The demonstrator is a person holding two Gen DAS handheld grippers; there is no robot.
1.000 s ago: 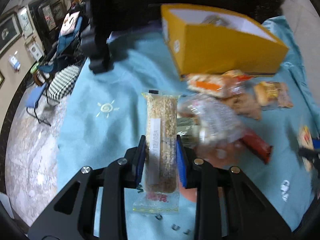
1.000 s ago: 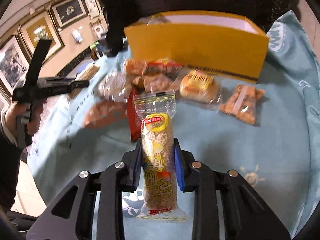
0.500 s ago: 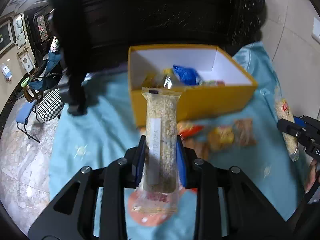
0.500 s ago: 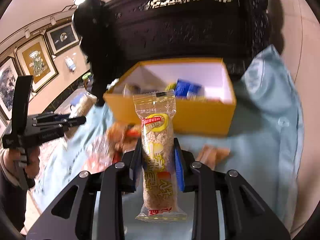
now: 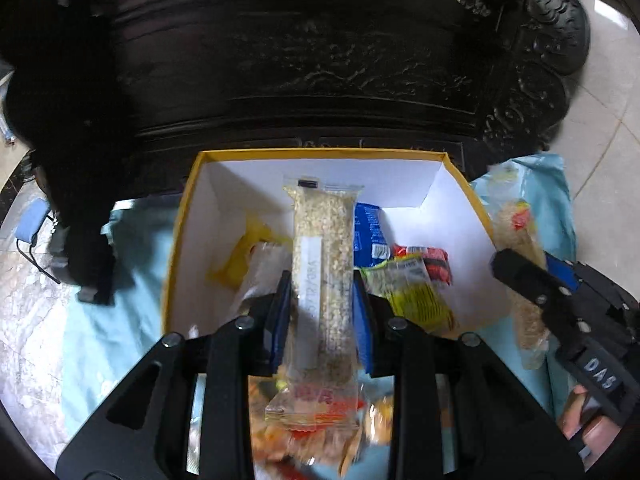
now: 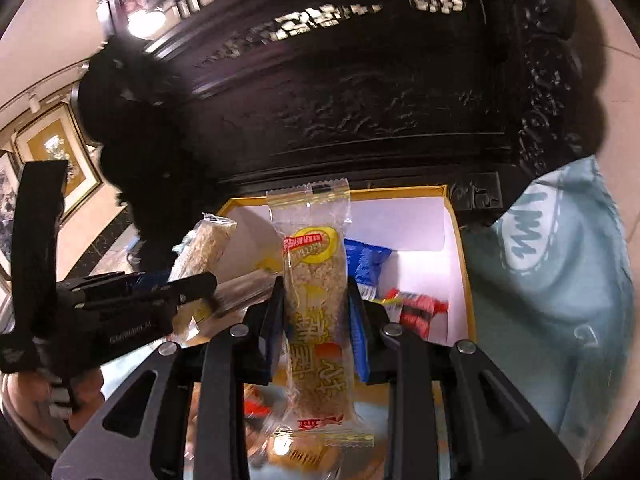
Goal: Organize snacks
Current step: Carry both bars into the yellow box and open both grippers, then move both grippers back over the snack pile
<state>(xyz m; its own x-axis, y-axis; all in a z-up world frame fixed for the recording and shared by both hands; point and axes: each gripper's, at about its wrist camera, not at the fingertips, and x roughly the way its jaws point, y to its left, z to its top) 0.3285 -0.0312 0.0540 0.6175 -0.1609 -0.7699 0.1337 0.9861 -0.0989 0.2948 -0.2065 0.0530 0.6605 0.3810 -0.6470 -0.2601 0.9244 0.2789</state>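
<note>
Yellow cardboard box [image 5: 176,264], white inside, sits open on the pale blue cloth [image 5: 120,320] with both tools poised at its near rim. Left gripper [image 5: 322,312] clamped on a clear-wrapped grain bar [image 5: 324,264], blue pads pressing both long sides, bar pointing to 12 o'clock over the box interior. Right gripper [image 6: 314,316] likewise clamped on a second grain bar [image 6: 316,300] with a yellow and red label, also aimed at 12 o'clock.

Probably best done as follows: carry each bar past the near wall before letting go, lower until the free end nears the box floor, then part the jaws. Worth staggering the two releases, since the tools hang just beside each other and could knock. Free floor looks available toward 1 o'clock of the left bar, behind the blue packet [image 5: 370,232]; the yellow-green packet [image 5: 408,292] and red packet [image 5: 432,260] already fill the 3 o'clock side.

Left wrist view alone gives the full box floor, a yellow wrapper [image 5: 240,264] at 9 o'clock, and blurred loose snacks [image 5: 312,440] on the cloth at 6 o'clock. Right wrist view alone gives the printed front of its bar, framed pictures [image 6: 60,168] on the wall at 9 o'clock, and a hand [image 6: 76,396] under the other tool.
</note>
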